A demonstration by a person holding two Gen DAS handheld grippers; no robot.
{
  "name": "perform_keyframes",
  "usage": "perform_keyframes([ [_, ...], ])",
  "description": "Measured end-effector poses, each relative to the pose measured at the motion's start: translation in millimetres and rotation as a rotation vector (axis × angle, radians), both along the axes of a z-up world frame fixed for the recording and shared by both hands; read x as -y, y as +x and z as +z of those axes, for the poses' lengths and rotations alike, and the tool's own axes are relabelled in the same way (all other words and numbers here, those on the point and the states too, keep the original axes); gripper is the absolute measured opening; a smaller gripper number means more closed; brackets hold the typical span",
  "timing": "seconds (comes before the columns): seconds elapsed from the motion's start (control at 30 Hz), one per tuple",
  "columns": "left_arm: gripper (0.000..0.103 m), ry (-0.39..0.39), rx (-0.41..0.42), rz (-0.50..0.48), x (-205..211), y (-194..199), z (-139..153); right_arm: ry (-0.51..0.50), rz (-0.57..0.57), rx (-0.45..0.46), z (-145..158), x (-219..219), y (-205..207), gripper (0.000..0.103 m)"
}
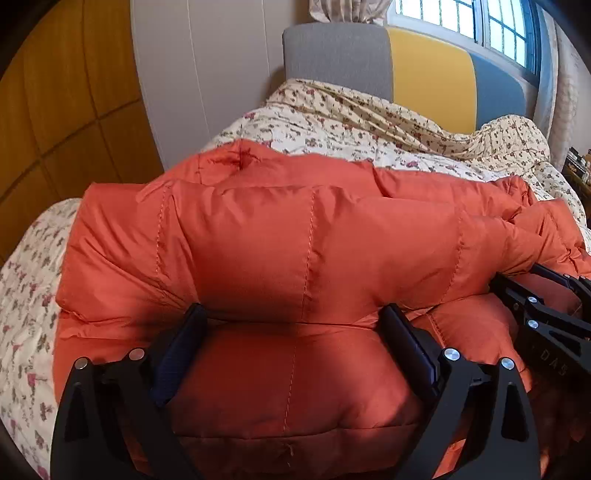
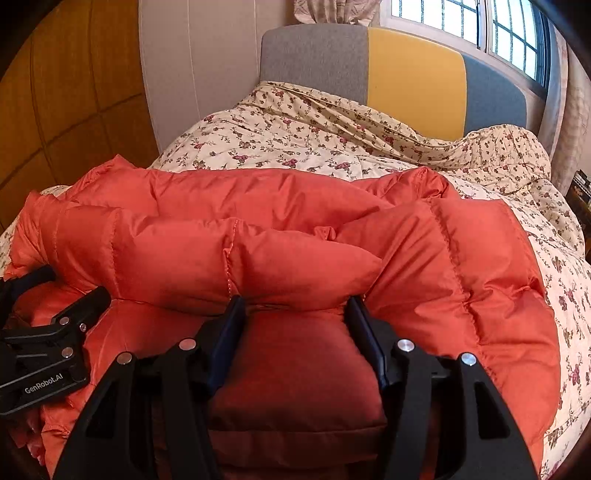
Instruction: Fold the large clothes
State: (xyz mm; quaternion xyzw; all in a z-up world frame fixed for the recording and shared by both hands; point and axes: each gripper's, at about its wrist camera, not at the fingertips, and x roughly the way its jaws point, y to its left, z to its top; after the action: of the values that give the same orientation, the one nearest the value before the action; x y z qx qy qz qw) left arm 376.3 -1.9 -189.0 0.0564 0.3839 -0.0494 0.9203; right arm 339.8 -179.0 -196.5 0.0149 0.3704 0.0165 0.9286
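Black finger frames of the left gripper [image 1: 293, 321] fill the bottom of the left wrist view, jaws spread wide, with a puffy roll of the orange down jacket [image 1: 295, 240] bulging between the blue-padded fingers [image 1: 181, 350]; whether the pads actually press on the fabric cannot be told, since the quilted panel lies loosely in the gap and the fingertips sink under the roll ahead of them. Off to the right of this gripper, close by, the right gripper [image 1: 546, 295] reaches into the same fold of the jacket. Seen from its own camera, the right gripper [image 2: 295, 306] stands about half open, a narrower span than the left, and a cushion of orange fabric fills the space between its fingers [image 2: 229, 332]; the tips are tucked beneath the folded-over roll, and a firm grip cannot be confirmed. To its left the other tool's black body, marked GenRobot.AI [image 2: 44, 384], rests on the jacket. Directly ahead of both grippers the jacket [image 2: 295, 229] lies across the near part of the bed, its near edge doubled over into a thick quilted ridge, a sleeve or side panel humped up ahead and to the right of the right gripper. Beyond it the floral bedspread [image 2: 295, 147] runs, rumpled, to a headboard [image 2: 413, 81] in grey, yellow and blue panels. Farther right and above is a barred window [image 1: 480, 22]; to the left are a pale wall and a wooden panelled surface [image 1: 55, 110]
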Motion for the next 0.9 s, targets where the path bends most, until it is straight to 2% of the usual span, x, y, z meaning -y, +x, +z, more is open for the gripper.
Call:
perform_keyframes([
  [0.23, 0.1, 0.008, 0.015, 0.02, -1.5, -8.4, 3.2, 0.005, 0.005, 0.012, 4.3, 2.9, -2.5, 0.06],
  [0.4, 0.1, -0.048, 0.023, 0.041, -12.4, -24.2, 13.8, 0.006, 0.009, 0.003, 16.0, 6.5, -10.5, 0.079],
  [0.53, 0.1, -0.074, 0.036, 0.045, -20.9, -48.2, 20.3, 0.014, -0.003, -0.021, 29.0, 12.9, -32.9, 0.079],
  [0.7, 0.1, -0.066, 0.067, 0.037, -22.6, -78.5, 24.2, -0.007, 0.009, -0.048, 42.1, 18.0, -72.6, 0.079],
  [0.8, 0.1, -0.07, 0.004, 0.013, -22.9, -90.5, 21.2, -0.039, 0.006, -0.066, 45.0, 20.6, -97.6, 0.079],
  [0.9, 0.1, -0.093, -0.022, 0.001, -27.5, -113.9, 16.2, -0.041, -0.002, -0.078, 44.1, 26.9, -126.1, 0.079],
])
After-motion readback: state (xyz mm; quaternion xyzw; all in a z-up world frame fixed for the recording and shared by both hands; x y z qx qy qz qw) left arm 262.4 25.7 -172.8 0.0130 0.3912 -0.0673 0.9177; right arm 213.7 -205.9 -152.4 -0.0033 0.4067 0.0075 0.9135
